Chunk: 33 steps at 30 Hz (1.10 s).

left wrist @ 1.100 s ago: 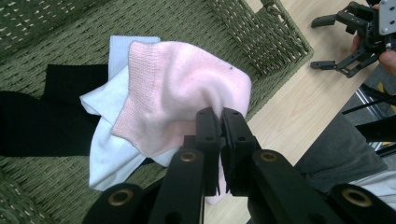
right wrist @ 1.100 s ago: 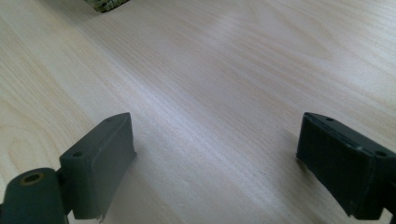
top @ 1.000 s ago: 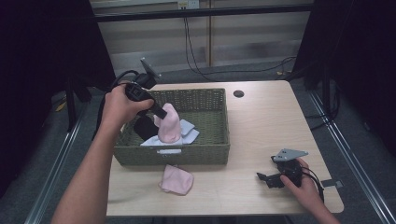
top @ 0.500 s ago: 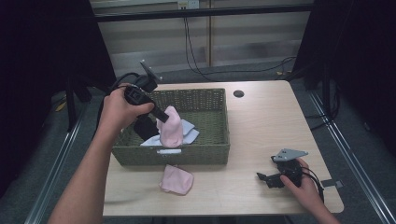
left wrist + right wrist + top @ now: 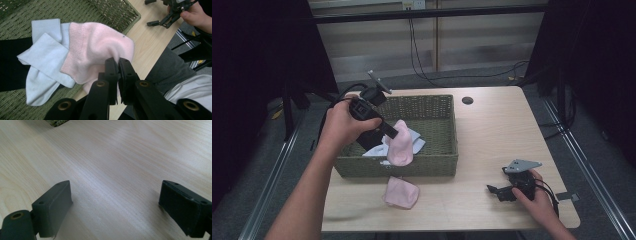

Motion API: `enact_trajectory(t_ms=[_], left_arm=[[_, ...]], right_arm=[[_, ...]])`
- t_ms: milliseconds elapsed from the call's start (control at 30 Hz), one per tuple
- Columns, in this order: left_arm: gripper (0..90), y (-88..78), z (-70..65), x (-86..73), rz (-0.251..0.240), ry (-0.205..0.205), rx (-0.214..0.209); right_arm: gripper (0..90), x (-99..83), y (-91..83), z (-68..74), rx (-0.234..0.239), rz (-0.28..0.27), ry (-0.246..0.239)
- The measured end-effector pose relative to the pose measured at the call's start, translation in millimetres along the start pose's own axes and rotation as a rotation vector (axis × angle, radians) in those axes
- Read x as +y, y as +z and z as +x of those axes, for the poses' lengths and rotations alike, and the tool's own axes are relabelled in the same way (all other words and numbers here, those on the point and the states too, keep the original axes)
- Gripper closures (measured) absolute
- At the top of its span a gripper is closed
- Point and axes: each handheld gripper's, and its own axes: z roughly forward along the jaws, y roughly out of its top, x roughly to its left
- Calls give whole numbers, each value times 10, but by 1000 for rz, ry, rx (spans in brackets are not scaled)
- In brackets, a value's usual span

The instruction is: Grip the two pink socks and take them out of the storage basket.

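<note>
Jaws of the left gripper (image 5: 117, 72) are clamped on a pink sock (image 5: 400, 145), hanging it over the wicker basket's (image 5: 447, 165) front wall, apparently to carry it out toward a second pink sock (image 5: 401, 192) lying just before the basket. Right gripper (image 5: 501, 192) rests with jaws apart, beyond the basket's right end, on the pale wooden tabletop (image 5: 502, 130). Dark curtains surround.

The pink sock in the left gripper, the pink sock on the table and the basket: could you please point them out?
Held pink sock (image 5: 100, 47): left gripper view, its bunched middle.
Pink sock on the table (image 5: 402, 193): high view, its centre.
Basket (image 5: 422, 165): high view, near wall.
</note>
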Motion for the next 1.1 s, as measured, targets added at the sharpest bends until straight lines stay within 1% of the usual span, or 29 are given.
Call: enact_trajectory(t_ms=[133,233,300,567,633,667,733,767,900,933,1100], left_arm=[[863,9,-19,-6,1,8,-1],[862,22,-64,-14,-2,20,-8],[862,22,-86,-16,5,26,-8],[862,37,-147,-25,10,44,-22],[862,40,-157,-27,11,45,-20],[861,47,-171,-31,13,55,-24],[862,55,-180,-34,10,54,-22],[861,58,-183,-36,16,60,-23],[860,85,-215,-51,12,61,-25],[860,102,-221,-65,10,59,-34],[860,161,-208,-103,11,54,-44]], right_arm=[[103,0,0,-1,0,0,-1],[104,0,-1,1,-1,1,2],[103,1,0,-2,-2,-1,-2],[103,2,5,-3,1,-3,-3],[103,2,3,-3,-1,-1,-3],[103,2,4,-3,0,-2,-3],[103,2,5,-3,1,-3,-3],[103,2,5,-3,1,-3,-3],[103,2,3,-3,-1,-1,-3],[103,2,5,-3,1,-3,-3],[103,3,3,-2,-1,-1,-3]])
